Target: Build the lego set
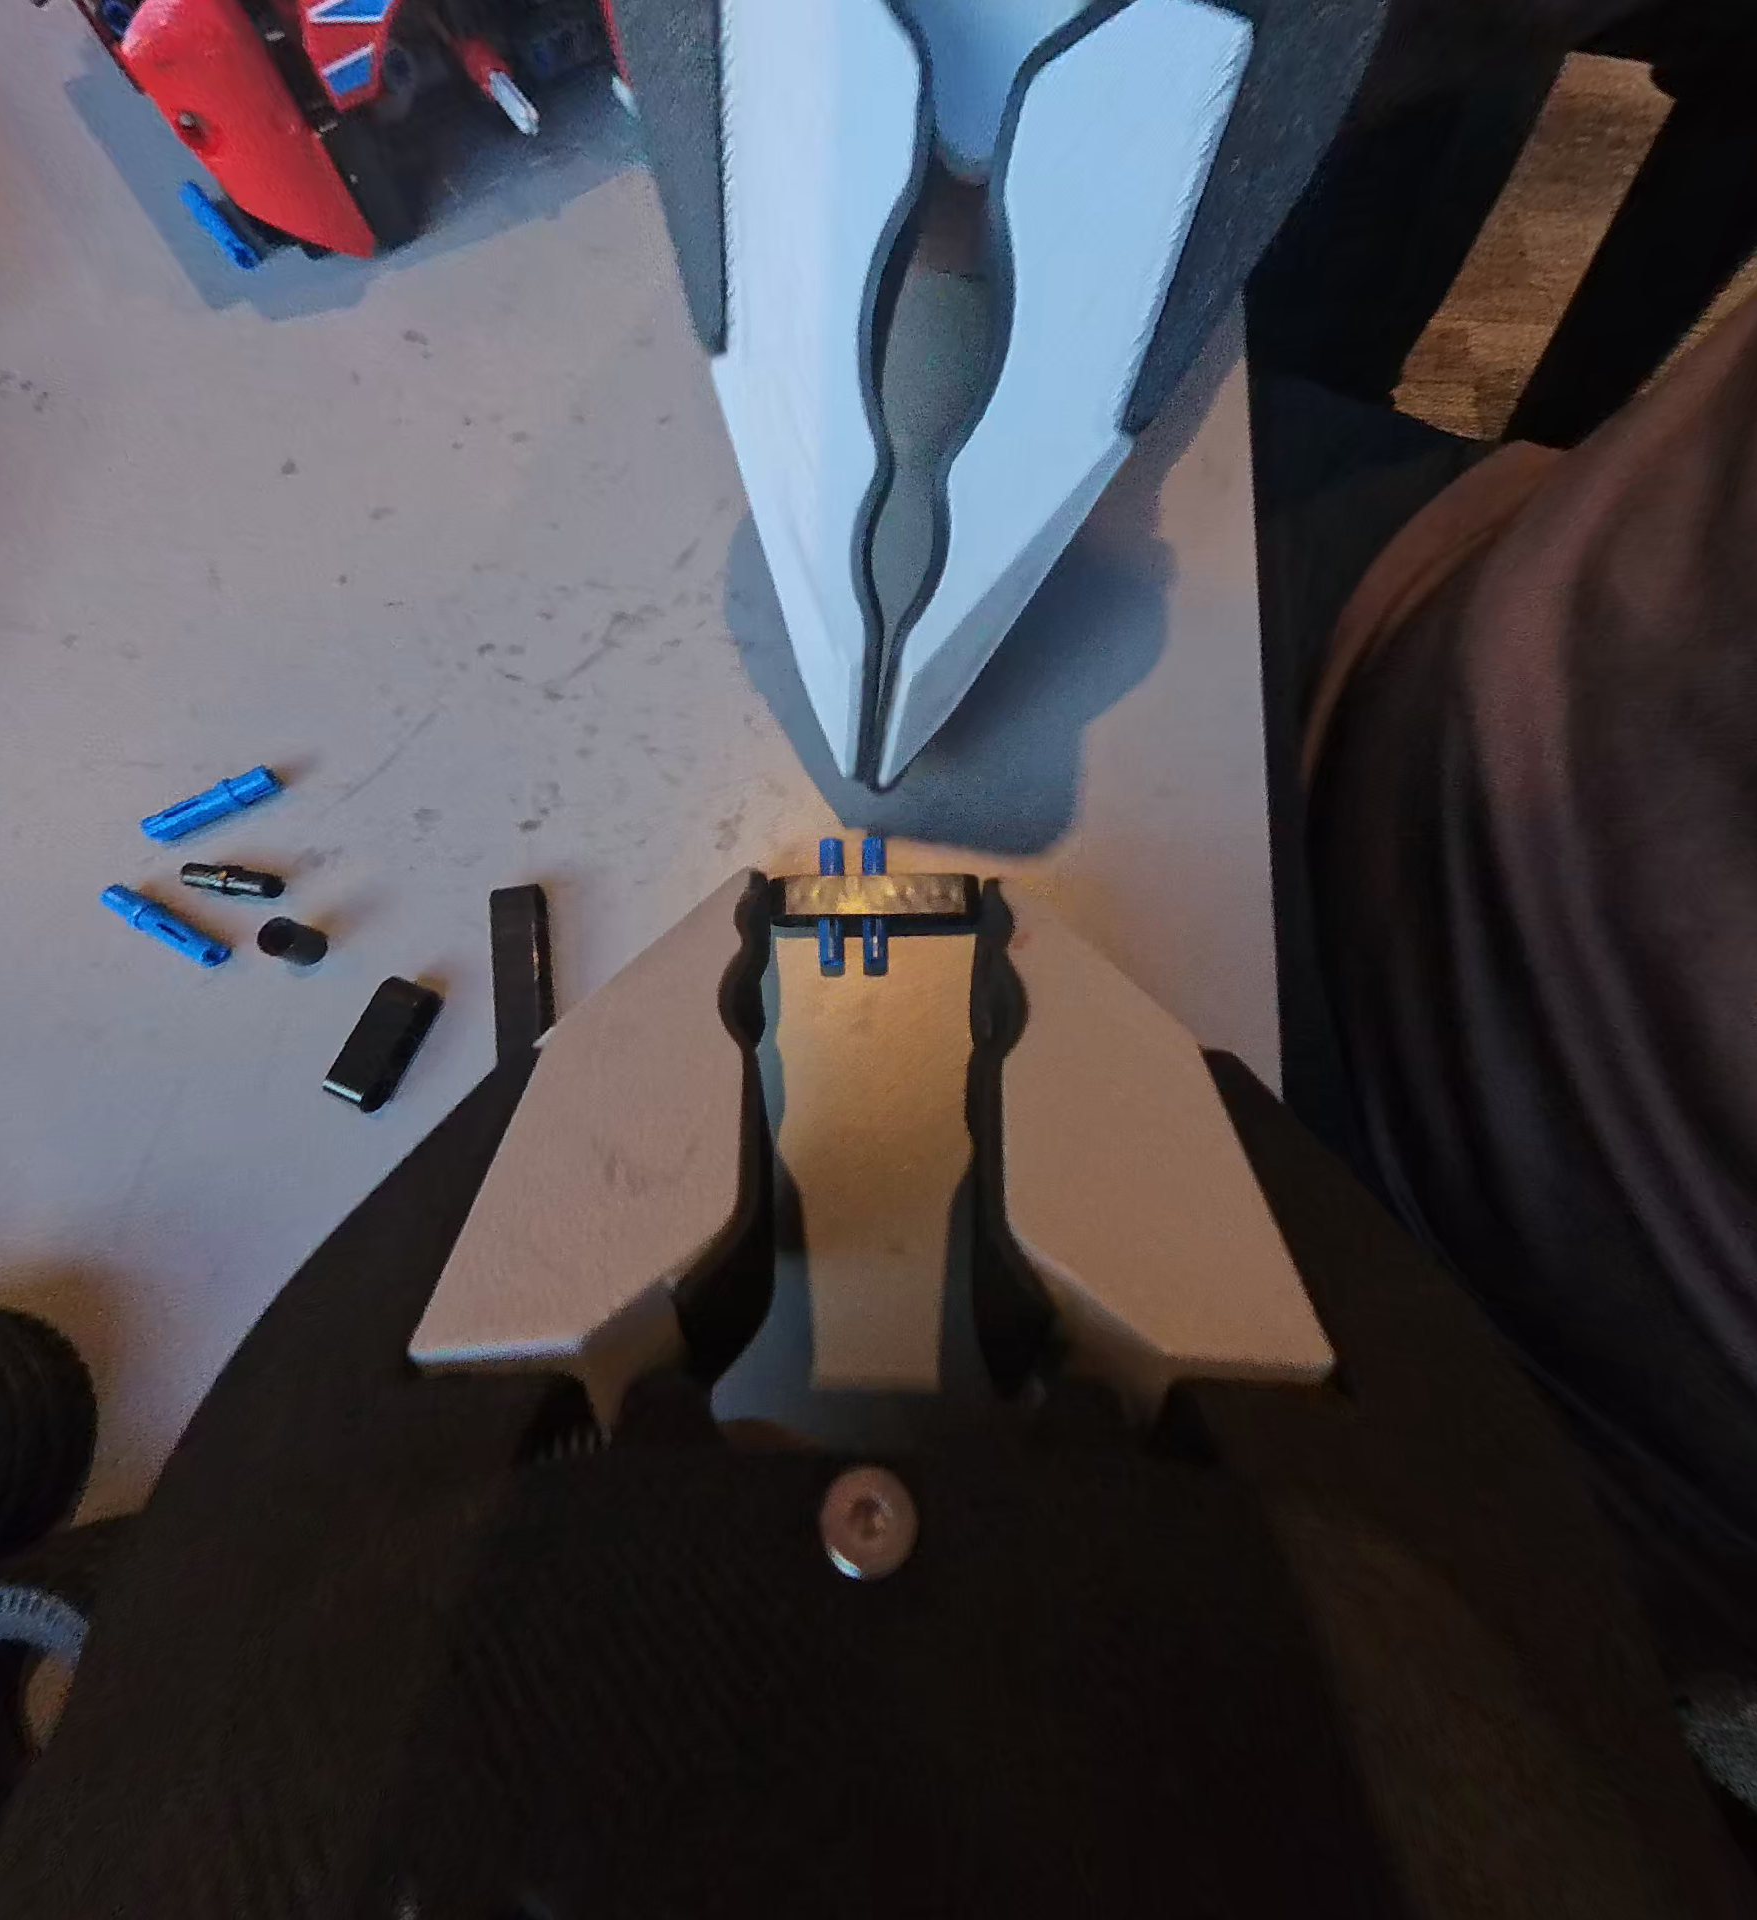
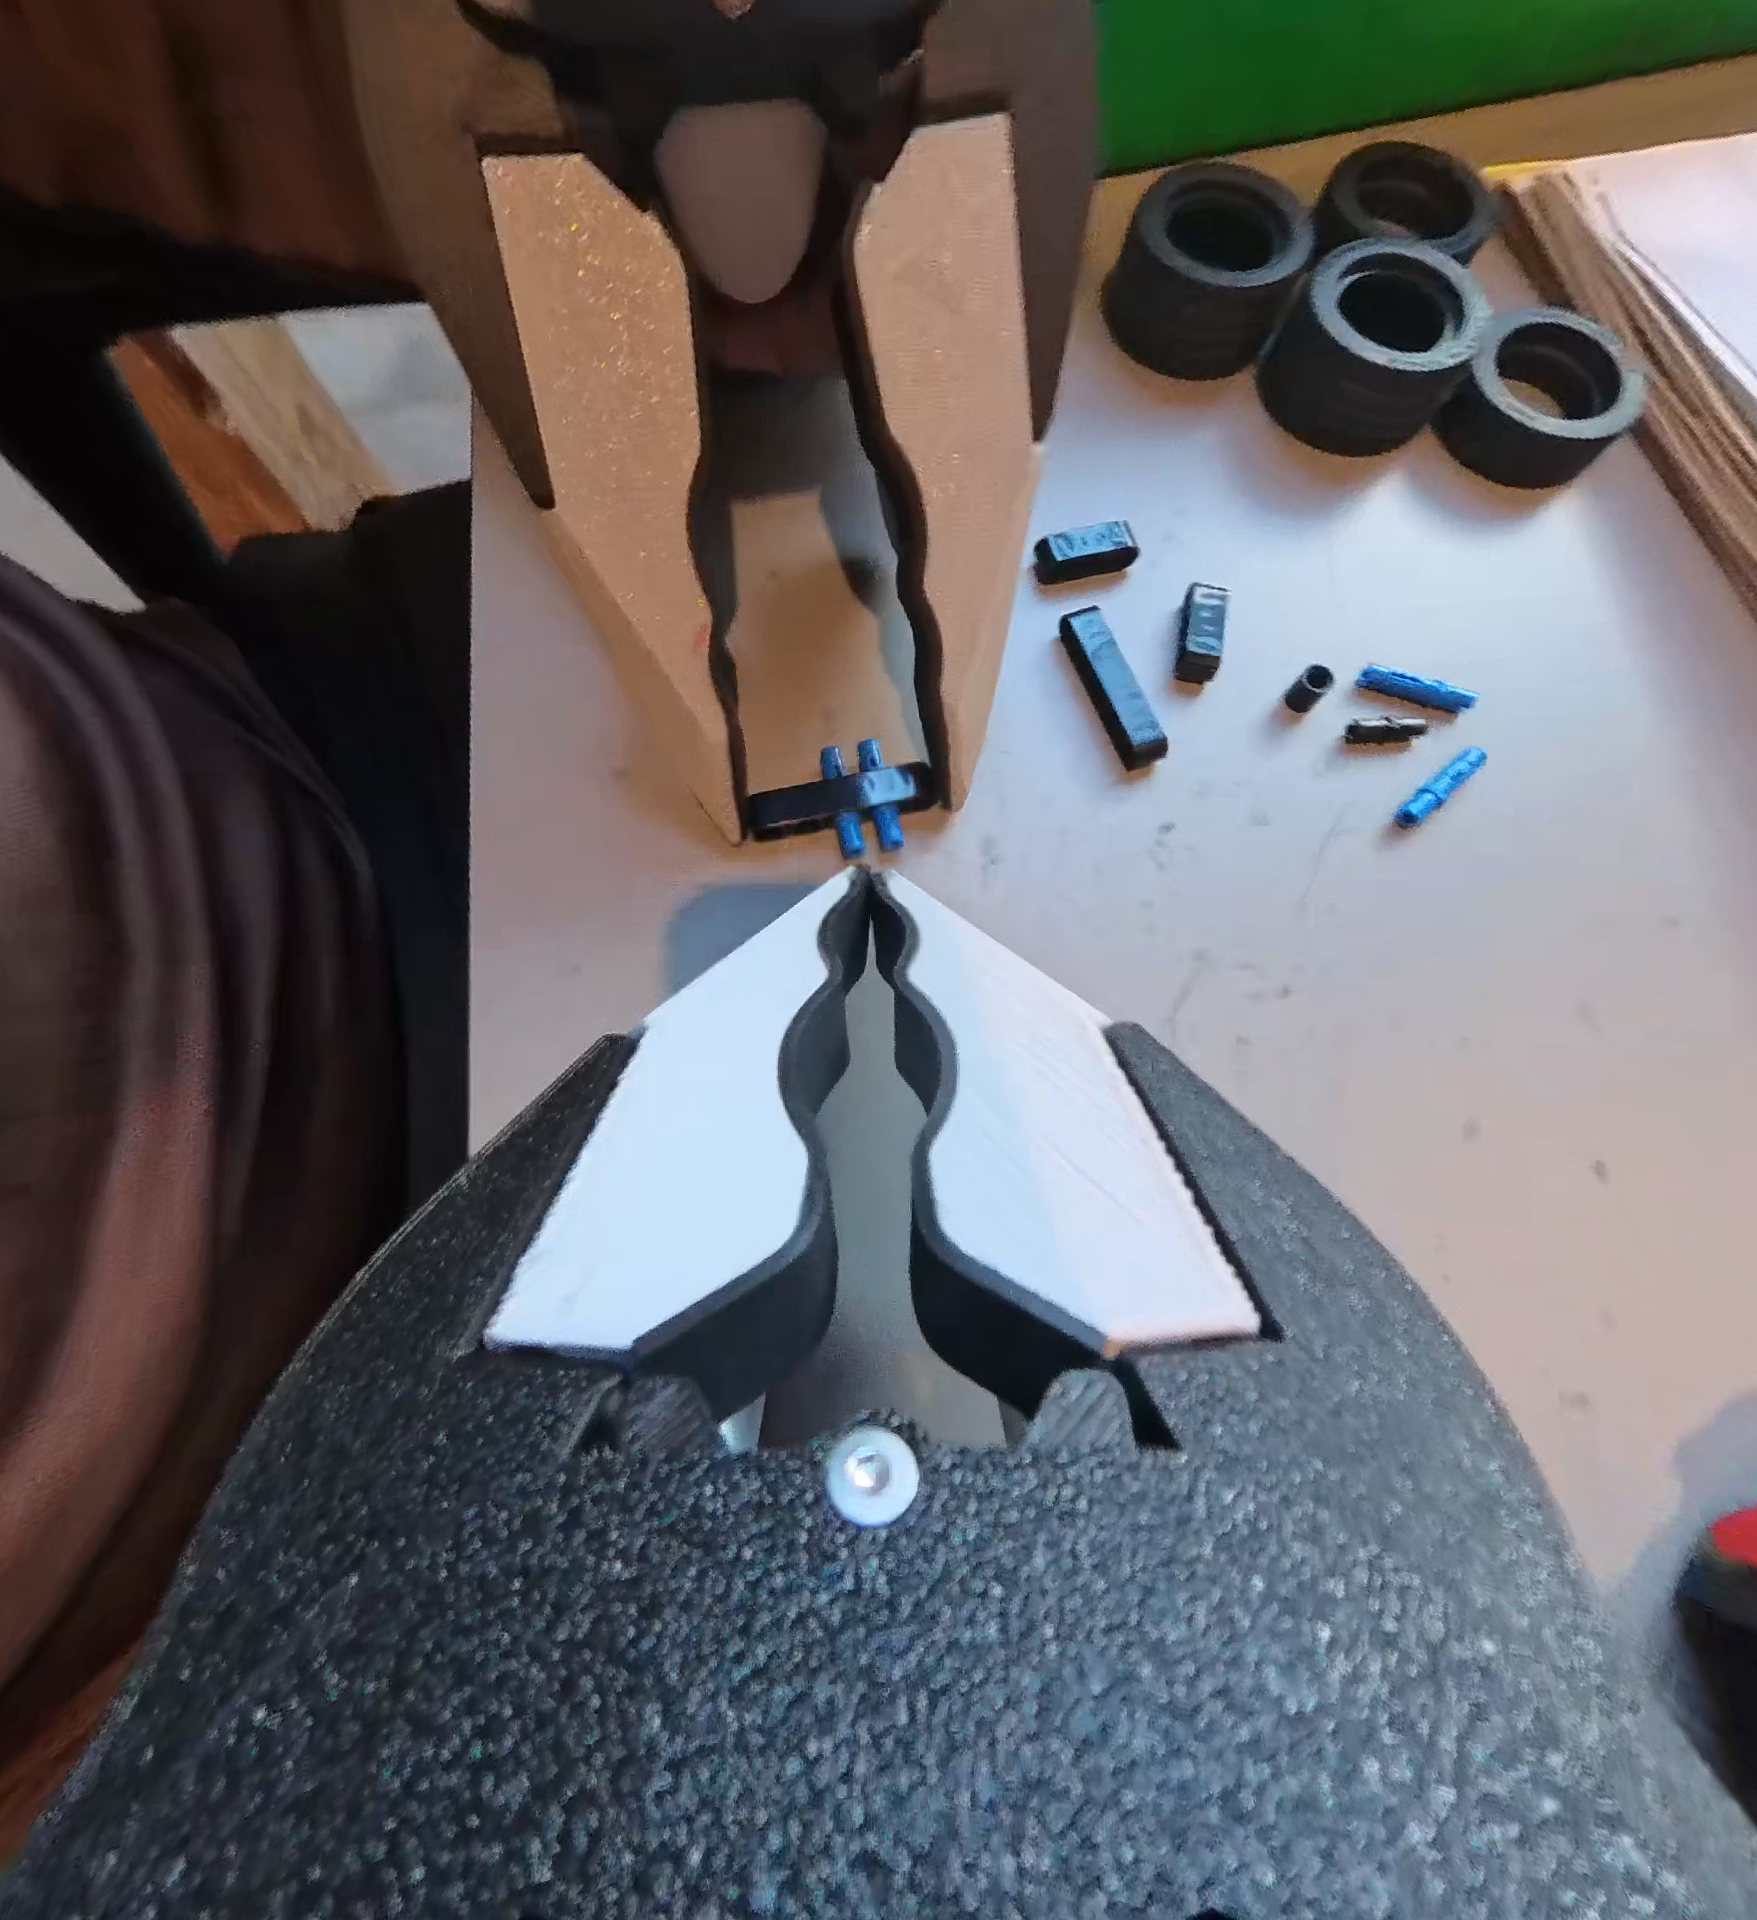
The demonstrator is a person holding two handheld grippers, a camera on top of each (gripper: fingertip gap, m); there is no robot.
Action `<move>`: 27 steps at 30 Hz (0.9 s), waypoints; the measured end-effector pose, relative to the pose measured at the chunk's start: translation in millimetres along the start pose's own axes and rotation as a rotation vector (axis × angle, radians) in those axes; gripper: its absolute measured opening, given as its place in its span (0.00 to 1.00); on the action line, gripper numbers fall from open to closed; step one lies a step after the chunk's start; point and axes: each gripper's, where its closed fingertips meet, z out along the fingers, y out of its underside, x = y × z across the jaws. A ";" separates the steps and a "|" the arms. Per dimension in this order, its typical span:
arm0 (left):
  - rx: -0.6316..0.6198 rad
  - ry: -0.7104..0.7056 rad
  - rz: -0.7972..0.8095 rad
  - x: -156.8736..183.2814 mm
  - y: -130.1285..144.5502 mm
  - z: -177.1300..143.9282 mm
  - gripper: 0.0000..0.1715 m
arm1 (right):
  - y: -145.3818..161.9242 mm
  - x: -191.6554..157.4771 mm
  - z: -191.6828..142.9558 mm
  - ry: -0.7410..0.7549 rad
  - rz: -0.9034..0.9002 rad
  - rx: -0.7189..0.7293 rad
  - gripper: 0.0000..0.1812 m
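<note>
On the pale table (image 1: pixel 334 540), the left wrist view shows, from left to right, 2 loose blue pins (image 1: pixel 212 802) with 1 black pin (image 1: pixel 232 879) between them, 1 short black sleeve (image 1: pixel 292 940), 1 short black beam (image 1: pixel 382 1043) and 1 longer black beam (image 1: pixel 521 961) partly hidden behind the left gripper (image 1: pixel 874 904). That gripper's jaws pinch a black beam (image 1: pixel 874 896) by its 2 ends, held crosswise above the table, with 2 blue pins (image 1: pixel 830 904) pushed through it side by side. The right gripper (image 1: pixel 872 779) points at it from the far side, jaws pressed together and nothing between them, tips just short of the 2 pins.

This view alone shows the red model (image 1: pixel 250 125) at the top left, with 1 blue pin sticking out of its near corner, and 2 black tires at the bottom left edge.

The right wrist view shows the same held beam (image 2: pixel 832 802) in the left gripper (image 2: pixel 838 805), facing the right gripper (image 2: pixel 866 878). To the right lie 3 loose black beams (image 2: pixel 1113 686), 1 sleeve (image 2: pixel 1308 688), 2 blue pins (image 2: pixel 1416 686) and 1 black pin (image 2: pixel 1385 730). Only here appear 4 black tires (image 2: pixel 1373 343) and a stack of paper booklets (image 2: pixel 1705 343) at the right edge. A person's dark sleeve (image 2: pixel 126 935) fills the left side.
</note>
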 end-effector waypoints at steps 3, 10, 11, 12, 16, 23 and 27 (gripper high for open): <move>0.003 -0.070 -0.014 -6.8 0.5 -1.9 0.28 | -5.3 -3.3 -8.4 0.011 0.052 0.060 0.00; -0.004 -0.094 -0.056 -4.6 3.0 -3.4 0.35 | 0.9 9.1 -10.6 0.097 0.086 0.042 0.00; -0.005 -0.095 -0.066 -4.6 3.7 -3.7 0.36 | 0.5 14.0 -12.1 0.120 0.103 0.050 0.00; -0.007 -0.099 -0.074 -4.2 4.6 -4.3 0.38 | 0.3 19.9 -14.0 0.148 0.120 0.059 0.00; -0.006 -0.134 -0.085 -3.8 7.8 -8.0 0.42 | 0.1 51.1 -22.5 0.294 0.195 0.088 0.02; -0.006 -0.109 -0.117 -3.9 8.9 -7.8 0.43 | -8.5 102.1 -5.0 0.460 0.243 0.036 0.10; -0.011 -0.107 -0.099 -1.9 9.2 -7.4 0.45 | -11.2 119.1 14.7 0.453 0.251 -0.028 0.10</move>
